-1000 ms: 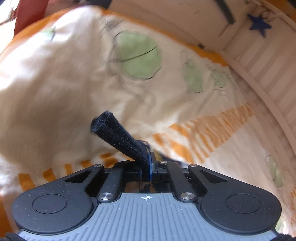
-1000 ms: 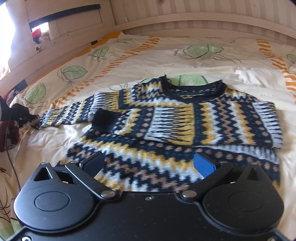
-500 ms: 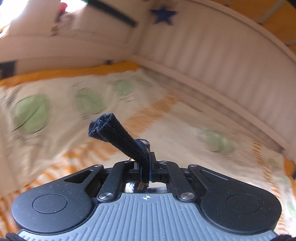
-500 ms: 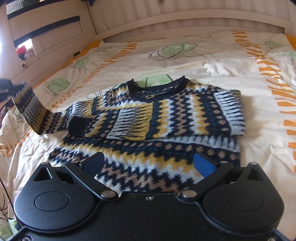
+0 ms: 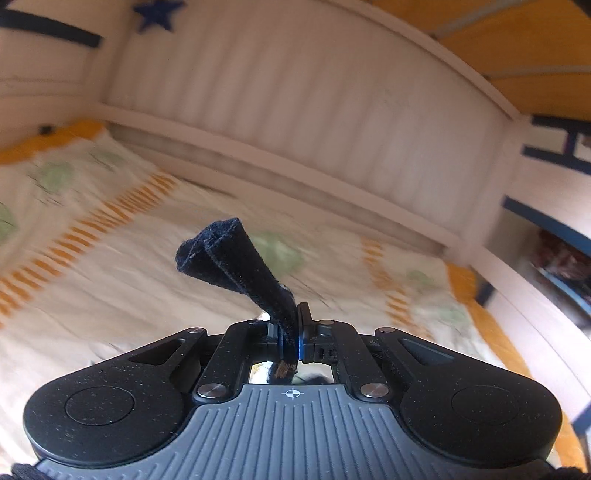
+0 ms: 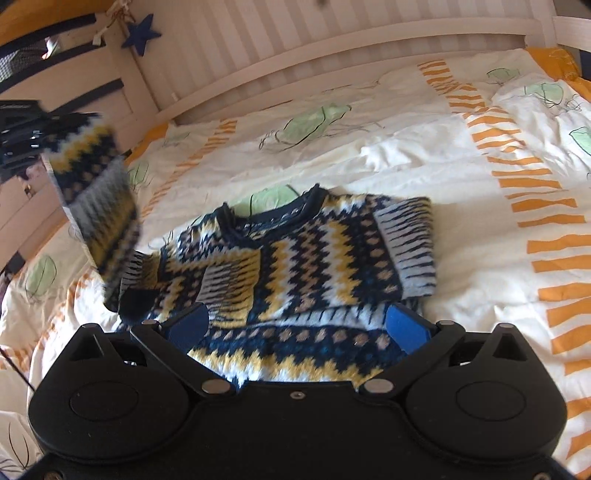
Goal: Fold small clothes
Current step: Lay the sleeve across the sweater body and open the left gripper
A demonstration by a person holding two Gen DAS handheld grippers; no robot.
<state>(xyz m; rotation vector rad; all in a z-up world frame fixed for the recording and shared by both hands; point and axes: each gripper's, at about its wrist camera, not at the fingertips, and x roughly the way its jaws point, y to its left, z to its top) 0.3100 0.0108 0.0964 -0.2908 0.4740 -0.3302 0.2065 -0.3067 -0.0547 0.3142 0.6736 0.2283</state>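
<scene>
A knitted sweater (image 6: 314, 251) with navy, yellow and white zigzags lies flat on the bed, neck away from me. One sleeve is folded across its chest, with the dark cuff (image 6: 136, 302) at the left. My left gripper (image 5: 291, 332) is shut on the navy cuff (image 5: 229, 258) of the other sleeve. In the right wrist view that sleeve (image 6: 96, 206) hangs raised above the bed at the left, below the left gripper (image 6: 18, 129). My right gripper (image 6: 295, 321) stands open just above the sweater's lower part, nothing between its blue pads (image 6: 406, 325).
The cream duvet (image 6: 480, 258) has green leaf prints and orange stripes. A white slatted bed rail (image 6: 332, 48) runs along the far side, with a blue star (image 6: 140, 33) hanging at the left corner. Drawers and dark clutter sit beyond the bed's left edge.
The left gripper has lifted the sleeve off the bed and swung it up and inward, rolling as it went. The right gripper has shifted over the sweater's lower part and tilted; its jaws stay open.
</scene>
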